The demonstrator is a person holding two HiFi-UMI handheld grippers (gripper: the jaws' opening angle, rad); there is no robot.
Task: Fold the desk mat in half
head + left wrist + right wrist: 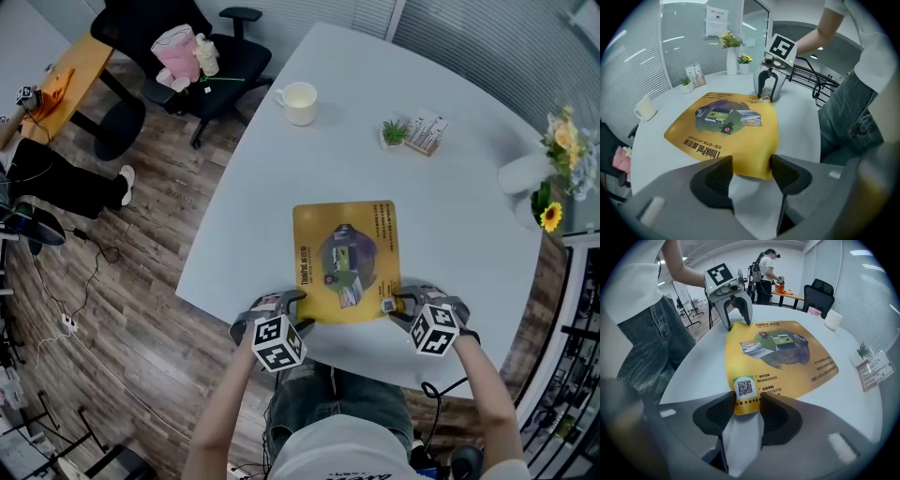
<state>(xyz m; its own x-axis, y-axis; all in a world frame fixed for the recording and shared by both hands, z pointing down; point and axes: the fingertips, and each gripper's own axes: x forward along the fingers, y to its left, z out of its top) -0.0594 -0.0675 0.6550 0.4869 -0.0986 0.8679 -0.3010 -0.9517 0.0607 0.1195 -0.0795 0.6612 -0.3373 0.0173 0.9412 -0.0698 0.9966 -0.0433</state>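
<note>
A yellow desk mat [345, 258] with a printed picture lies flat on the white table [450, 244], close to its near edge. My left gripper [298, 302] is at the mat's near left corner. In the left gripper view that gripper [751, 168] holds the corner between its jaws, raised a little off the table. My right gripper [405, 302] is at the near right corner. In the right gripper view its jaws [747, 401] pinch the corner that carries a QR code, which curls upward. Each gripper shows in the other's view: the right gripper [766, 96] and the left gripper [737, 322].
A white cup [297, 102] stands at the table's far left. A small potted plant [394, 132] and a card stand [427, 133] sit behind the mat. White vases with flowers [553, 178] stand at the right edge. A black office chair [187, 47] is beyond the table.
</note>
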